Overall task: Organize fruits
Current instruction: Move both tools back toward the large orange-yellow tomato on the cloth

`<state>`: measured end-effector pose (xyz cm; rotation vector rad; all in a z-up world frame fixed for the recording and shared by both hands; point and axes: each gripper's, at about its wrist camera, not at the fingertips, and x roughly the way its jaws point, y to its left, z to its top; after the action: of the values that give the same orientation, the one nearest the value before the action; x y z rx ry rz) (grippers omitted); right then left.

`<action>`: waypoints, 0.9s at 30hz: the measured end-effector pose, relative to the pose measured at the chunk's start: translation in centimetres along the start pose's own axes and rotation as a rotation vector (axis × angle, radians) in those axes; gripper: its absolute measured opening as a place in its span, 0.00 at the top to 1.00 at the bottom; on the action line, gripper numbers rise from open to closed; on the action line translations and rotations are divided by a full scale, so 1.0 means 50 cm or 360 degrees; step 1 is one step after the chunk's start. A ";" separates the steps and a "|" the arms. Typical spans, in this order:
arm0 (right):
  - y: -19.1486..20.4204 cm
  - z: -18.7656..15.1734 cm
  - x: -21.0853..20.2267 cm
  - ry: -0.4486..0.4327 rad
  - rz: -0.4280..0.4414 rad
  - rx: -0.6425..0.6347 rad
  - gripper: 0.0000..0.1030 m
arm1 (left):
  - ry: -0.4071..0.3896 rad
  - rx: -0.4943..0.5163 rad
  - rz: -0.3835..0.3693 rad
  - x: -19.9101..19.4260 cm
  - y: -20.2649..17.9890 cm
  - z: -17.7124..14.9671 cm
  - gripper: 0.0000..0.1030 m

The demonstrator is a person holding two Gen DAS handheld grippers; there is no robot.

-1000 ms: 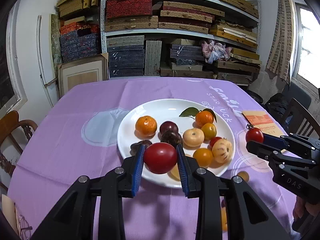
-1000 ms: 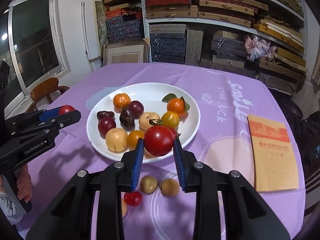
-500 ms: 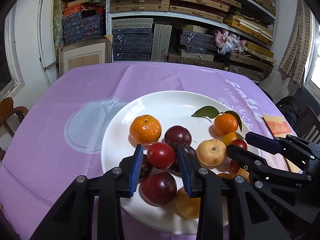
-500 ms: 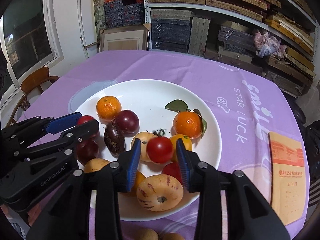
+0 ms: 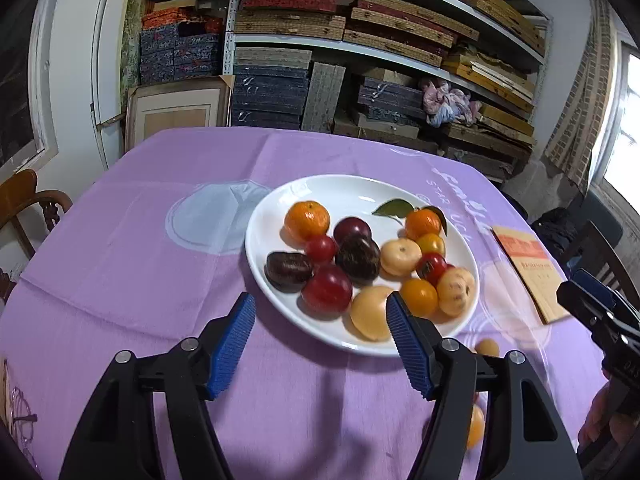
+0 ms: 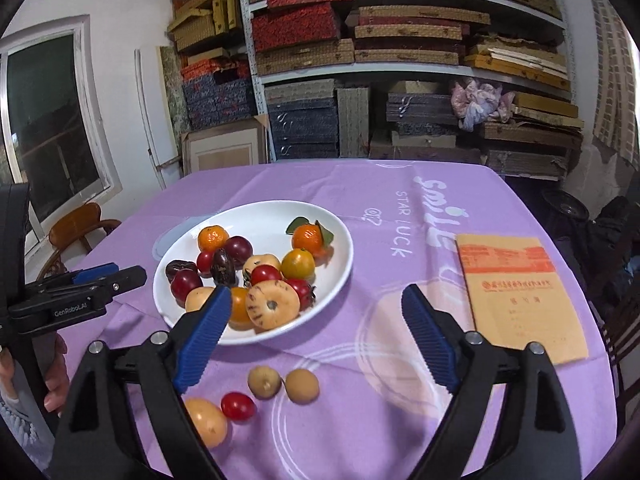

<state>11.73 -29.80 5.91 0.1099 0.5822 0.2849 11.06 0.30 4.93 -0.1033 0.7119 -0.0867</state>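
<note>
most of the fruit already sits heaped on the white plate (image 6: pixel 340 236) in the middle of the purple table (image 6: pixel 400 420): oranges, dark plums, red and yellow tomatoes, a speckled pale one at the near rim. both grippers have nothing in them. the left gripper (image 5: pixel 320 338) hovers at the near rim of the plate with its fingers opening and only the plate behind the gap; the right gripper (image 6: pixel 316 332) is opening wider still, with bare cloth and the plate's edge between its fingers.

what's left, i'd judge, is the handful lying loose on the cloth in front of the plate: two small brown fruits (image 6: pixel 284 383), a cherry tomato (image 6: pixel 238 406) and a yellow fruit (image 6: pixel 206 420).

those stragglers show properly only from the right gripper's camera; the left one catches just a couple of orange blobs past its right finger. the left camera gives the clearer look at the plate's left side, and a sliver of the person's hand (image 5: pixel 608 428) at the far right.
</note>
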 end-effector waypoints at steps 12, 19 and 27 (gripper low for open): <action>-0.121 -0.074 -0.040 -0.0003 0.0050 0.0428 0.09 | -0.0124 0.0540 0.0123 -0.057 -0.199 -0.164 0.16; -0.125 -0.068 -0.040 0.0001 0.0057 0.0443 0.08 | -0.0056 0.0597 0.0120 -0.006 -0.227 -0.181 0.16; -0.114 -0.065 -0.037 0.0017 0.0058 0.0412 0.08 | 0.0080 0.0381 0.0028 0.025 -0.175 -0.166 0.11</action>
<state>9.78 -35.69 3.12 0.3695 0.6262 0.2447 6.16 -9.08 -1.04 0.1346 0.7477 -0.1573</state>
